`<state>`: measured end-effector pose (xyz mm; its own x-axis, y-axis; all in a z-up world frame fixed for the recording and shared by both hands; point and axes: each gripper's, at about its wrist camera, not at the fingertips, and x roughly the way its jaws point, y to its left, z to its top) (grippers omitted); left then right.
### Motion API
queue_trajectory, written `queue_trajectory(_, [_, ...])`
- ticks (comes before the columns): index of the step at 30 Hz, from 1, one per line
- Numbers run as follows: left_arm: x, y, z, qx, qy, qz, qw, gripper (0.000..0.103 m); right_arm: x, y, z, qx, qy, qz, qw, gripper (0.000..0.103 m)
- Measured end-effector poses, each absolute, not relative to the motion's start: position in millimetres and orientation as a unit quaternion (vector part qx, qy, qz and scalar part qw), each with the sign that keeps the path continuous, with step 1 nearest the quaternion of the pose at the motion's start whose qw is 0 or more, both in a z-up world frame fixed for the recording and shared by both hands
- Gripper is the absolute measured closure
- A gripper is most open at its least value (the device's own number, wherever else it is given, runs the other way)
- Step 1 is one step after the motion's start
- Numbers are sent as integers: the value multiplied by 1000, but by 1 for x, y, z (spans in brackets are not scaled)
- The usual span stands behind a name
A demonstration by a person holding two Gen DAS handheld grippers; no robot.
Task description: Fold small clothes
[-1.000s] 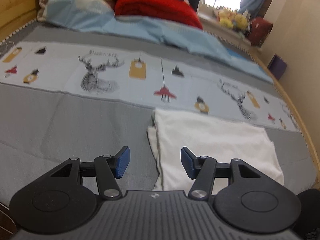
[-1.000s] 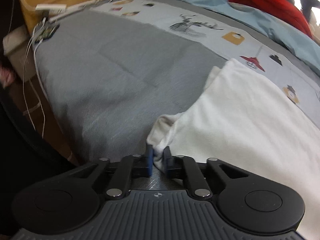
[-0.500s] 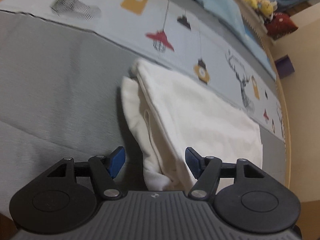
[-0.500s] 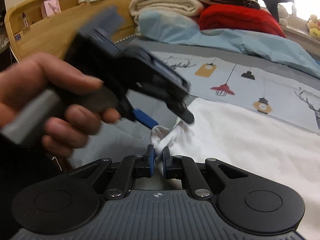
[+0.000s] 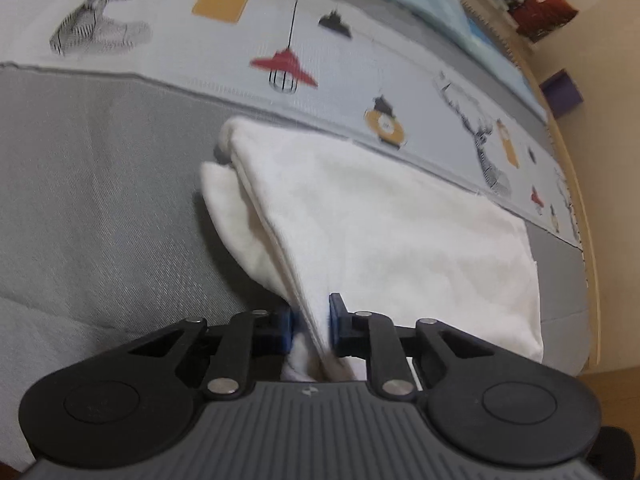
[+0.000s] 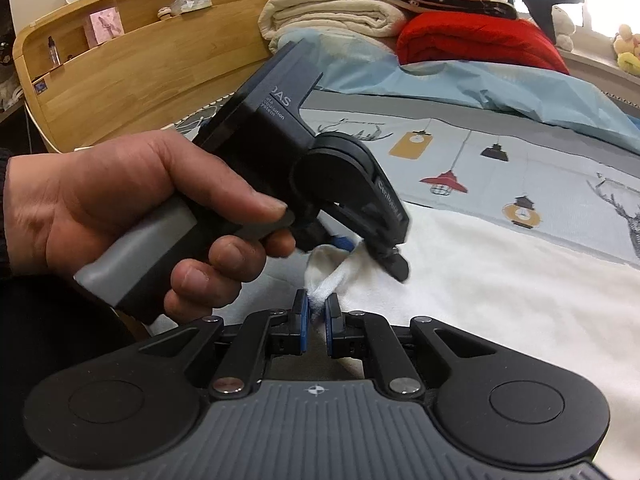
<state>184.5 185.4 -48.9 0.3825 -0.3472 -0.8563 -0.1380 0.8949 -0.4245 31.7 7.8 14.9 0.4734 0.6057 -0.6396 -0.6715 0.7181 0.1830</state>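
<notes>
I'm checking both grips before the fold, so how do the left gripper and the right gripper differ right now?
The left gripper has just been closing, its jaws wider around a thick bunch of the white garment. The right gripper pinches a thin corner, jaws nearly together. In the right wrist view, the left one works above and beyond the right. Both are shut on the same garment.

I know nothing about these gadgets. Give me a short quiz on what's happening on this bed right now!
1. True or false: the left tool has just closed on the white garment.
2. What does the right tool pinch?
3. The hand holding the left tool is: A bare, B gloved.

Key: 1 true. 2 a corner of the white garment. 3 A.
</notes>
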Motion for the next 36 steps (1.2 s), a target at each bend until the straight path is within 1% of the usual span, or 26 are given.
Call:
queue_trajectory(4, [166, 199, -28, -205, 514, -58, 831, 87, 28, 27, 19, -38, 340, 396, 852, 96])
queue_trajectory(8, [143, 238, -14, -227, 483, -18, 845, 87, 27, 44, 26, -1, 330, 422, 844, 96])
queue_trajectory(12, [129, 258, -5, -236, 467, -7, 852, 87, 26, 43, 33, 22, 317, 433, 844, 96])
queue_trajectory(14, [129, 253, -2, -229, 464, -17, 855, 87, 30, 35, 32, 33, 320, 425, 846, 96])
queue_trajectory(19, [142, 209, 7, -195, 445, -66, 872, 87, 37, -6, 35, 52, 323, 389, 861, 96])
queue_trajectory(26, [162, 109, 18, -156, 405, -169, 885, 86, 34, -85, 34, 30, 310, 324, 893, 96])
queue_trajectory(28, [162, 82, 25, -155, 385, -216, 884, 78, 29, -112, 35, 13, 297, 291, 909, 96])
queue_trajectory(30, [160, 64, 29, -167, 363, -253, 881, 77, 26, -142, 35, 9, 295, 251, 922, 97])
queue_trajectory(32, [160, 55, 30, -171, 351, -265, 882, 77, 24, -169, 30, 1, 305, 204, 930, 97])
queue_trajectory(34, [164, 53, 26, -175, 364, -260, 877, 77, 24, -189, 20, -20, 328, 152, 932, 97])
queue_trajectory(36, [170, 52, 16, -166, 393, -251, 869, 77, 31, -209, -1, -32, 385, 98, 917, 97])
